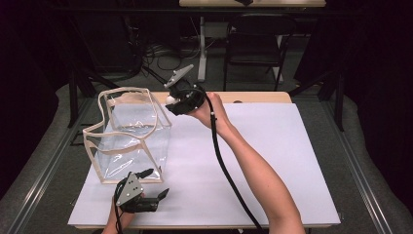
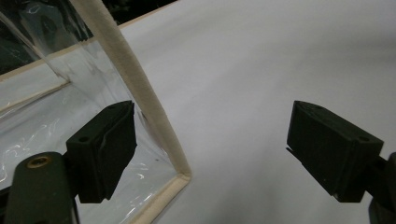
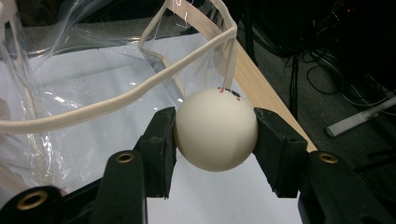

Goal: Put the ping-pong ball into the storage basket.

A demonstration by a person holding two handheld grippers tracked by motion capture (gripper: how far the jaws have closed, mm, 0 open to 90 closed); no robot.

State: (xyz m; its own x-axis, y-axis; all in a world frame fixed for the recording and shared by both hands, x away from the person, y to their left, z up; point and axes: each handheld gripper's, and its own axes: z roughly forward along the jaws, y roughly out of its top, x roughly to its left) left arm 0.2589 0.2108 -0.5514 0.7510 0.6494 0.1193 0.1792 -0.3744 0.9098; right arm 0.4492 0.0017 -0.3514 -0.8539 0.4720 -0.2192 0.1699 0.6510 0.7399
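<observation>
Dim room hides background; right claw [image 3: 215, 133] grips ball [image 3: 215, 129]; left claw [image 2: 212, 149] gapes beside bag [image 2: 140, 93].

Right hand-held gripper [image 1: 171, 101] raised on an outstretched forearm, jaws clamped on a ball [image 3: 215, 129], left hand-held gripper [image 1: 155, 183] low beside the bag's [image 1: 127, 134] near corner, jaws spread wide

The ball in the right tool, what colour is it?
Cream-white, with tiny red marks near its top; the ball shows best in the right gripper view.

Dark room, grey floor [image 1: 44, 146], black chair [image 1: 253, 44] behind table [image 1: 272, 161]
</observation>
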